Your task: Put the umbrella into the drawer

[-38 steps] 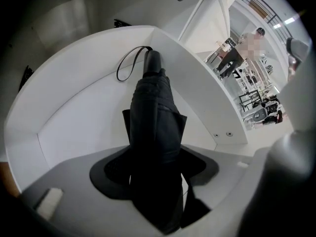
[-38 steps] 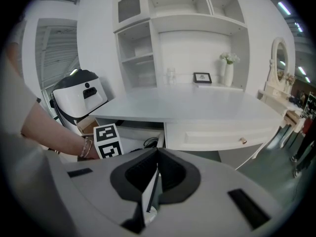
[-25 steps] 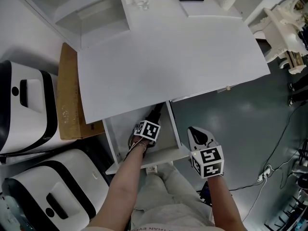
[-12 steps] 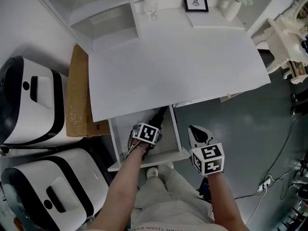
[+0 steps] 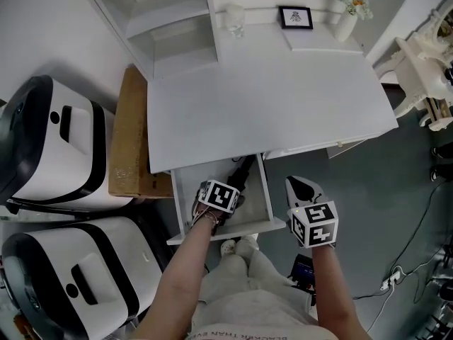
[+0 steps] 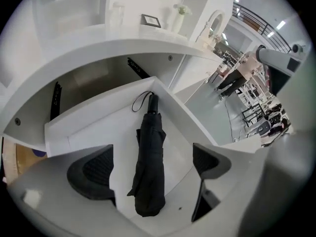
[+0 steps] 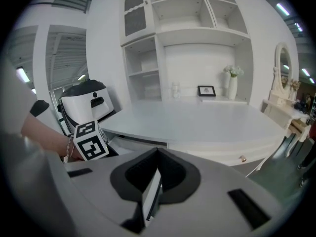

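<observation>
Black umbrella (image 6: 148, 167), white drawer (image 6: 98, 127), white desk (image 5: 269, 98), tan board (image 5: 129, 144), grey floor (image 5: 368, 183), white machines (image 5: 64, 147) with black bands.

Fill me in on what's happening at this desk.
A person with a gripper in each hand is putting away a folded black umbrella. It lies inside the open drawer of the white desk. The left gripper hangs above it, and its jaws have just been opening. They now stand wide apart and press on nothing. The right gripper has its jaws together and empty, and is held to the right of the drawer. The drawer is not yet pushed in.
</observation>
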The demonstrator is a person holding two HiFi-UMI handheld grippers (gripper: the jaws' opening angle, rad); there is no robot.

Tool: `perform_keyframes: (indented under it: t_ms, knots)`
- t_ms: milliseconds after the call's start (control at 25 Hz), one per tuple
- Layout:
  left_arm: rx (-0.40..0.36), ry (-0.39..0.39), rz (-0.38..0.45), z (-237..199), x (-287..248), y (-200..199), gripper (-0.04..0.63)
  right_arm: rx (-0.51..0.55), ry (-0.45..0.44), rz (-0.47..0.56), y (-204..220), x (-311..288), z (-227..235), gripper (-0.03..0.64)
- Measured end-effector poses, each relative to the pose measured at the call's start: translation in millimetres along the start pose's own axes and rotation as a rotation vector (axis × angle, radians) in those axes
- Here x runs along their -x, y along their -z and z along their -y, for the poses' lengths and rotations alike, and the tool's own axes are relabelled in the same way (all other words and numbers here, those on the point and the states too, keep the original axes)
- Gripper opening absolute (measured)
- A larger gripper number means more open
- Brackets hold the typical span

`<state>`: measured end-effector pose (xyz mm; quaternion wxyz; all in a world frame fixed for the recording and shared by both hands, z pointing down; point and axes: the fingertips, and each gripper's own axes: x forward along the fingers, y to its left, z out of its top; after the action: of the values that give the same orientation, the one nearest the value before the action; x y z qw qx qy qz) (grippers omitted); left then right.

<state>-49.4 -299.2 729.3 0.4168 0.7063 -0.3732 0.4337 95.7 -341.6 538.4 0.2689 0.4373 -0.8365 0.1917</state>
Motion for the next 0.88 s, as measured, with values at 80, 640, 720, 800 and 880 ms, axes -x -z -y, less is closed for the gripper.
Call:
perform_keyframes:
  t_ms: [80,640,720,800,880]
  knots:
    - [-0.015,-0.001,0.012,-1.4,8.8,-0.7,0.486,0.018,0.004,0.003,-3.0,2.6,-4.4,0.008]
    - [-0.041,-0.021,0.248,3.8,109.5,-33.6,0.486,0.119,0.024,0.099,-44.8,44.3,-28.2,0.008]
    - [-0.053,-0.02,0.286,5.9,124.6,-39.9,0.485,0.121,0.04,0.124,-53.2,52.3,-28.3,0.008]
    - [-0.073,-0.029,0.322,6.9,140.6,-46.1,0.485,0.118,0.054,0.15,-61.7,59.9,-28.9,0.008]
    - [-0.086,-0.039,0.361,8.7,155.9,-51.5,0.485,0.119,0.065,0.175,-69.0,67.2,-30.2,0.008]
